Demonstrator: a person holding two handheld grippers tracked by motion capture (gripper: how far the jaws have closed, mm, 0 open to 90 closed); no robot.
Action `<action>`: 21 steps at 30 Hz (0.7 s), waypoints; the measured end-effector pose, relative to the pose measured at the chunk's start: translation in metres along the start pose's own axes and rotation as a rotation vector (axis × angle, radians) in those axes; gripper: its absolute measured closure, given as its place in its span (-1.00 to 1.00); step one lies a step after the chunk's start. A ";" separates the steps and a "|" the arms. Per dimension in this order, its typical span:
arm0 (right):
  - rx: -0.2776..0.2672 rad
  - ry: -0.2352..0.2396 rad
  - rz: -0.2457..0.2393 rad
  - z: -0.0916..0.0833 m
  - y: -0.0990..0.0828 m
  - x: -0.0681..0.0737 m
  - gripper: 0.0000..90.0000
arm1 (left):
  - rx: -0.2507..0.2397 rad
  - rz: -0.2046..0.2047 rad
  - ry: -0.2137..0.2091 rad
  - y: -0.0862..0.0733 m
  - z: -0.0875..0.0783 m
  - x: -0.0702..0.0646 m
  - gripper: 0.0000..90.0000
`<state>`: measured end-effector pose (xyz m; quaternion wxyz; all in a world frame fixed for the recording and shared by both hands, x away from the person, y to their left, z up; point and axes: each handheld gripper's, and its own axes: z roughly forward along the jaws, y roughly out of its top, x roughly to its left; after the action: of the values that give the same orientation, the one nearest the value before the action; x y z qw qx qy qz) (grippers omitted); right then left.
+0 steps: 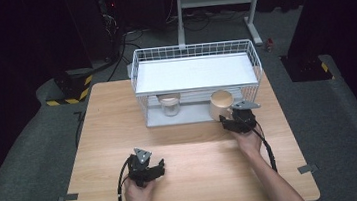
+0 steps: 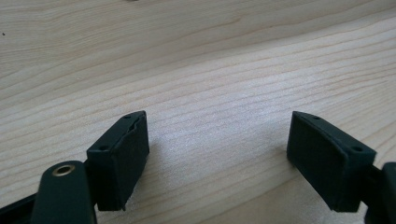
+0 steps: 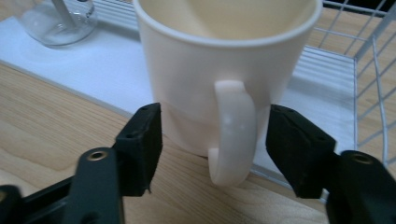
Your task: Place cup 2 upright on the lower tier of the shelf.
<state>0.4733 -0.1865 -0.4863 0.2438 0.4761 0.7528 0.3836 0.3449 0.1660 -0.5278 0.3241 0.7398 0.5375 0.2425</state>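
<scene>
A cream mug (image 1: 221, 103) (image 3: 224, 60) stands at the front right of the white wire rack's (image 1: 191, 54) lower shelf, its handle (image 3: 233, 135) turned toward me. My right gripper (image 1: 230, 120) (image 3: 215, 112) reaches the mug from the front with one jaw on each side of the handle. A gap shows on both sides, wider at the left, so the pads do not press on it. My left gripper (image 1: 157, 170) (image 2: 217, 126) rests low over the wooden table (image 1: 199, 173) near its front edge. It is open with bare wood between its jaws.
A clear glass jar (image 1: 170, 105) (image 3: 56, 23) with a pale lid stands on the lower shelf's left part. The rack's upper shelf carries a white board (image 1: 193, 72). The rack's wire side wall (image 3: 373, 70) rises just right of the mug. Dark floor surrounds the table.
</scene>
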 end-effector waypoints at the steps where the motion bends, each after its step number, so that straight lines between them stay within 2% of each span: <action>1: 0.000 -0.002 -0.003 0.001 0.000 -0.001 -0.09 | 0.000 0.000 0.000 0.000 0.000 0.000 -0.52; 7: 0.008 -0.007 0.021 0.002 0.000 0.000 -0.02 | 0.000 -0.001 0.000 0.000 0.000 0.000 -0.52; 10: 0.006 -0.010 0.016 0.003 0.000 -0.001 0.01 | 0.000 0.000 0.000 0.000 0.000 0.000 -0.52; 21: 0.013 -0.011 0.043 0.010 0.003 -0.001 0.11 | 0.001 0.000 0.000 0.000 0.000 0.000 -0.52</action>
<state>0.4825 -0.1834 -0.4898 0.2366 0.4958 0.7437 0.3810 0.3448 0.1662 -0.5277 0.3238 0.7400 0.5374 0.2422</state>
